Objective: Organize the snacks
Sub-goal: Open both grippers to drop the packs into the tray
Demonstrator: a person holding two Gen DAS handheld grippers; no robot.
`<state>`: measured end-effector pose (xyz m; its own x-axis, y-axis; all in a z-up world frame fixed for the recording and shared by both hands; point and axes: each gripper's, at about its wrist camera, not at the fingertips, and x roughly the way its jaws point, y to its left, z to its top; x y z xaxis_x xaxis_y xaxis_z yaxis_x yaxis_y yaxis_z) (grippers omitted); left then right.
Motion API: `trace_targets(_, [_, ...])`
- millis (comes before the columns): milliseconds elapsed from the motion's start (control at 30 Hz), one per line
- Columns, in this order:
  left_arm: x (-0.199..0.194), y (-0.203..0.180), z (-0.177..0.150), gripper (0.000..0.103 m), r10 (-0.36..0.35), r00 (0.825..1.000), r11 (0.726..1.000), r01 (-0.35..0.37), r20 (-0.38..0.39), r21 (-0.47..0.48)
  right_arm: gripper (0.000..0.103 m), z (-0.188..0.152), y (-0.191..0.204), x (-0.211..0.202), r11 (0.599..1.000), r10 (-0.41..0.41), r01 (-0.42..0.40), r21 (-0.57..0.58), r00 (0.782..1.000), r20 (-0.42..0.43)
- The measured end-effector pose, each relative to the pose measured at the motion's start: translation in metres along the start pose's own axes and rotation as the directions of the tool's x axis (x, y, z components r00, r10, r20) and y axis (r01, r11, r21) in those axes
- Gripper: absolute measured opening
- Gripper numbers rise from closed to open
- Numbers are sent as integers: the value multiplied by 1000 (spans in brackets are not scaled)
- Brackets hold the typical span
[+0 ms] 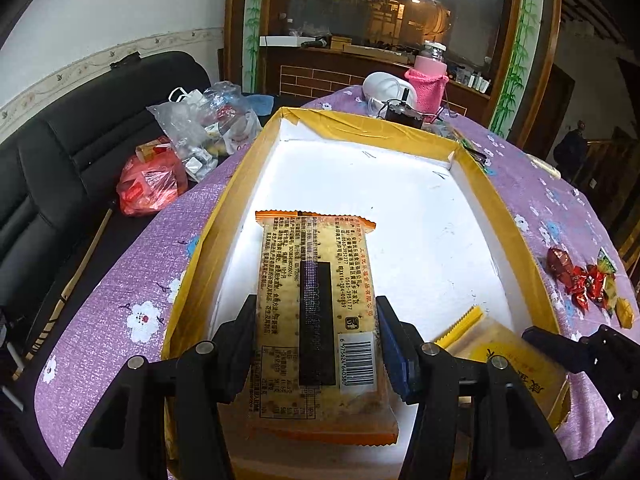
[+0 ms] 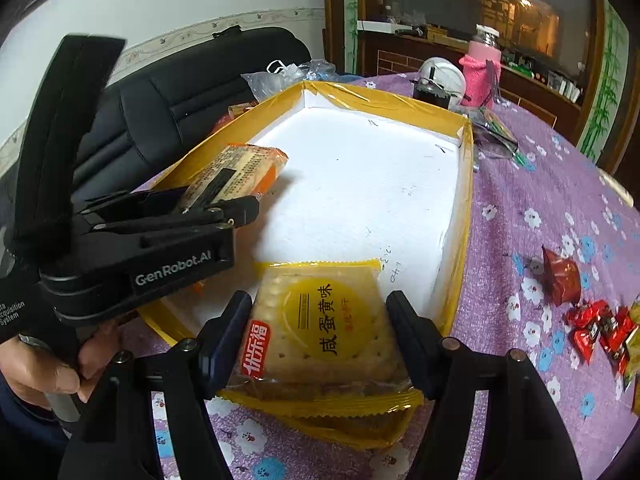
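Note:
A yellow-rimmed box (image 1: 208,236) with a white floor stands on the purple flowered tablecloth. My left gripper (image 1: 318,320) is shut on an orange cracker packet (image 1: 316,280), printed back and barcode up, low over the box's near left part. In the right wrist view the left gripper (image 2: 224,208) grips that orange packet (image 2: 244,168) from the left. My right gripper (image 2: 318,312) is shut on a yellow cracker packet (image 2: 320,328), label up, at the box's (image 2: 466,240) near edge. The yellow packet (image 1: 500,352) also shows at lower right in the left wrist view.
Several red and yellow wrapped candies (image 2: 596,328) (image 1: 588,280) lie on the cloth right of the box. Behind it stand a pink bottle (image 1: 428,76) and a white object (image 1: 384,86). Plastic bags (image 1: 192,136) rest on a black sofa at left. A hand (image 2: 40,368) holds the left gripper.

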<state>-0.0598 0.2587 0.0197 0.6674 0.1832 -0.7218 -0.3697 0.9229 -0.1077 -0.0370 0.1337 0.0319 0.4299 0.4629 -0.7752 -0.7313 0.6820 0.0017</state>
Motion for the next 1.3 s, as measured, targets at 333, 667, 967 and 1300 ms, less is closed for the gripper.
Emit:
trace_targets(333, [0,2,1,63,-8,1000,1000,8,2,3,72,-4,-4,-5,999,24,-25,25,999,22])
trace_targets(667, [-2,3,1,68,-17,1000,1000,17,7,0,73,-5,-11,-22,999,21,-24,45,998,58])
trace_targets(967, [-2,5,1,69,-16,1000,1000,16,10,-4,81,-9,-45,-63,989,-55,38,143,992,114])
trace_targets(1300, [-18,-2,0,71,-102,995,995,102,-2,5,81,-25,-143,-110,932,-181,116,344,970,160])
